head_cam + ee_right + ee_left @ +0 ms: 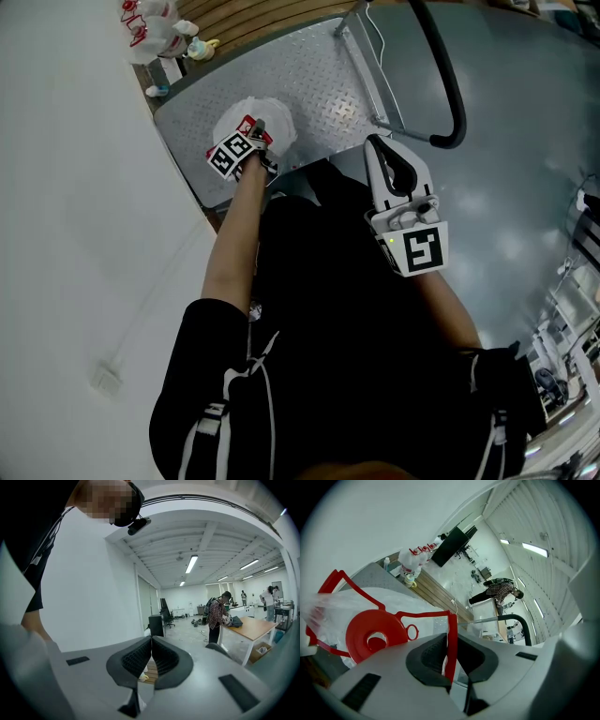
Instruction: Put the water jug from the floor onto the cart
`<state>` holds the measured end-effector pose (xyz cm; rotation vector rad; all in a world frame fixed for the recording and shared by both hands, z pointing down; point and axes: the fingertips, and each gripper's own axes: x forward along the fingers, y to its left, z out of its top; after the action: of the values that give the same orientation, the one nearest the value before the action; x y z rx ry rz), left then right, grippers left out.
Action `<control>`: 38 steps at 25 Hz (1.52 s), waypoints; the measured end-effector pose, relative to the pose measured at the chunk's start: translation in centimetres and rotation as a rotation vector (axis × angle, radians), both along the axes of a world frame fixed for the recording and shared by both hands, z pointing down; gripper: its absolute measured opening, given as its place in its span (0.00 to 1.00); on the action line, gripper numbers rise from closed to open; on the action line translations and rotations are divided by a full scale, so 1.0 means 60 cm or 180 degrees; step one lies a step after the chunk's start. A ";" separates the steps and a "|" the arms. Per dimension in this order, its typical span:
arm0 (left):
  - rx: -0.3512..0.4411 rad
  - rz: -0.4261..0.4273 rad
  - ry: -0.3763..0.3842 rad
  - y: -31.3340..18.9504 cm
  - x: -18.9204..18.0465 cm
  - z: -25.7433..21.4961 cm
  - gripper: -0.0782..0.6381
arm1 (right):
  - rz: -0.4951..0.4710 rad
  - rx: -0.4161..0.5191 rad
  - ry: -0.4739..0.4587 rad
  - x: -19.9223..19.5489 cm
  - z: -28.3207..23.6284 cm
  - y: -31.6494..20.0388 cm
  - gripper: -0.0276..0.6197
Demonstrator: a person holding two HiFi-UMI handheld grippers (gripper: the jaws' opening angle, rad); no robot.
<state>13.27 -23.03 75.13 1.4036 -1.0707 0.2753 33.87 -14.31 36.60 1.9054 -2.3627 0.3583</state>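
Note:
The water jug (279, 120) is clear white plastic with a red cap (375, 634) and a thin red carry handle (451, 620). It is over the near left part of the cart's grey checker-plate deck (323, 80); I cannot tell whether it rests on the deck. My left gripper (255, 141) comes at it from above and is shut on the red handle, which runs between the pads in the left gripper view. My right gripper (375, 142) hangs in the air beside the cart's black push handle (452, 89), shut with nothing in it (151, 651).
Other jugs with red caps (150, 23) stand by the white wall on wooden slats (244, 14). The cart's steel uprights (361, 66) rise at the deck's right side. Far off, a person in a plaid shirt (218, 616) stands at a wooden table (253, 625).

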 end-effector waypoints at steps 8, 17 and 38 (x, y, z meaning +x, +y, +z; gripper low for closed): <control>0.0115 -0.0146 0.0309 -0.010 0.003 -0.008 0.21 | 0.0076 -0.0040 0.0182 -0.004 0.017 0.020 0.07; 0.0518 0.0177 0.0349 -0.005 0.009 -0.074 0.27 | 0.0203 0.0111 0.0220 -0.031 -0.009 0.035 0.07; 0.2084 0.0420 -0.0155 0.151 -0.110 -0.400 0.27 | -0.0376 0.0341 -0.0004 -0.279 -0.080 0.110 0.07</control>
<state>6.65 -13.96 51.13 2.0640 -1.1634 0.0475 17.10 -7.69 31.79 1.7966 -2.5288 0.2277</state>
